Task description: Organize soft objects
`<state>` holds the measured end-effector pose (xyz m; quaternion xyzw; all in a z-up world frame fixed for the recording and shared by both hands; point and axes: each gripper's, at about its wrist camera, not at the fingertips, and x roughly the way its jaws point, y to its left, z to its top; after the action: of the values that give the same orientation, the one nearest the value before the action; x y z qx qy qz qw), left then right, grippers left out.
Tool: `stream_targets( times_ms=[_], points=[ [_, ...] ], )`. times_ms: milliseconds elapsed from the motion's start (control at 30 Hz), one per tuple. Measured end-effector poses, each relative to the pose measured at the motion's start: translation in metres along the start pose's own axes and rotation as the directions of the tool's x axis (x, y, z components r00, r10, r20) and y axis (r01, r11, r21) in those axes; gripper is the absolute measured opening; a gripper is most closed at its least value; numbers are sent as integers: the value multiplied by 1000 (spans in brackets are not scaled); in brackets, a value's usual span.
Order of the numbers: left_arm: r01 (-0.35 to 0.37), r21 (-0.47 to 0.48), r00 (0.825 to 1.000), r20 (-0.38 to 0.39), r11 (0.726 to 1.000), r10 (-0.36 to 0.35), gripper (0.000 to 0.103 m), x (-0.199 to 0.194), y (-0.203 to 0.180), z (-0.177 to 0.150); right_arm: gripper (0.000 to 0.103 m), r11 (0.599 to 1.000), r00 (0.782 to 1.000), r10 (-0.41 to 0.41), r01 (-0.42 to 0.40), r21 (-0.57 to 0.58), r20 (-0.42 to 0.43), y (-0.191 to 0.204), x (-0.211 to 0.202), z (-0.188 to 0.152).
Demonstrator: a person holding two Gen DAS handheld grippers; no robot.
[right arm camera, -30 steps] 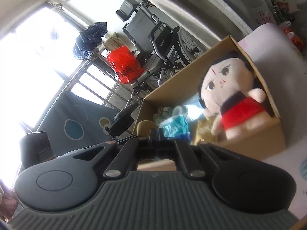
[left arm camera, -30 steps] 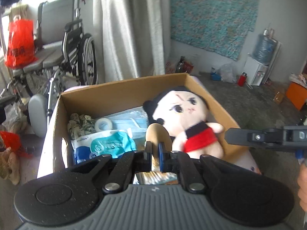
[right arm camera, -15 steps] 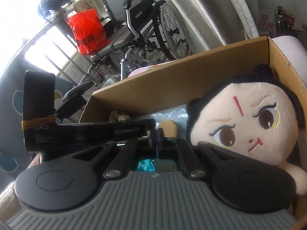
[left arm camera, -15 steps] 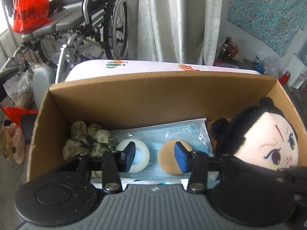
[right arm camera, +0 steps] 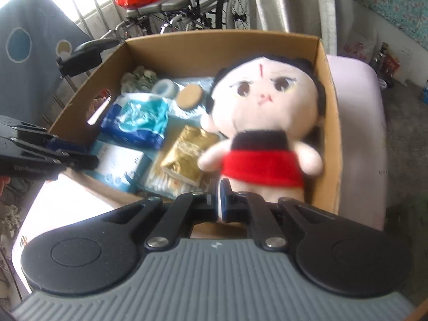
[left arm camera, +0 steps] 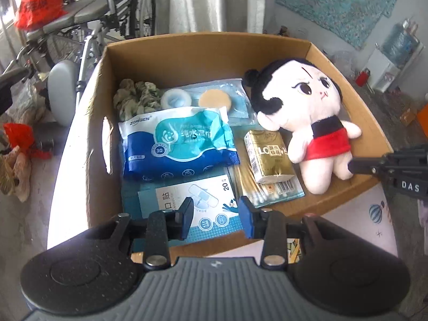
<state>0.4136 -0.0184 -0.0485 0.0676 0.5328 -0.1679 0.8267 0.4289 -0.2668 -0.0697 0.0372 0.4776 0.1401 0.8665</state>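
A cardboard box (left arm camera: 334, 64) is sitting on a white bench (left arm camera: 355, 214), and a plush doll (left arm camera: 307, 112) is lying in its right side, on its back. In the left wrist view the doll's long axis is running from the head at upper centre-right down to the feet at lower right, face turned up. In the right wrist view the head is pointing toward the top of the frame and the feet toward the bottom centre.

The left gripper (left arm camera: 214, 218) is hovering over the near edge of the box at lower centre, its fingers (left arm camera: 247, 220) standing apart with nothing between them; the doll is lying up and to the right of them, apart. The right gripper (right arm camera: 218, 200) is showing its fingers drawn nearly together at the doll's lower end; whether they are pinching the plush is unclear, since the frame is blurred there.

Left of the doll, a blue wet-wipes pack (left arm camera: 176, 141) is lying in the middle of the box, with a gold tissue packet (left arm camera: 270, 157) on a bag of cotton swabs (left arm camera: 256, 187) just beside the doll's arm. A plaster box (left arm camera: 187, 203) is lying nearest the left fingers. A green scrunchie (left arm camera: 136, 99), a tape roll (left arm camera: 175, 99) and a round tan puff (left arm camera: 214, 99) are lying along the far wall. A wheelchair (left arm camera: 107, 21) is standing beyond the box at upper left.
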Motion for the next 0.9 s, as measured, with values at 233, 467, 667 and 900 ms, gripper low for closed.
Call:
stream_targets(
  times_ms=[233,467,667,900],
  points=[
    [1,-124,993,114,992,13,47,-9,16,-28,0,993,1000,-1,0,118,11,-26,-15,-20],
    [13,-157,992,126,987,7,57,-34,0,-82,0,993,1000,-9,5,118,28,-13,-53,-82],
    [29,-178,988,154,984,-1,63,-57,-7,-142,0,995,998,2,-9,103,65,14,-98,-156],
    [-37,-144,980,189,989,64,65,-91,-31,-211,0,973,991,75,-97,211,109,33,-148,-238]
  ],
)
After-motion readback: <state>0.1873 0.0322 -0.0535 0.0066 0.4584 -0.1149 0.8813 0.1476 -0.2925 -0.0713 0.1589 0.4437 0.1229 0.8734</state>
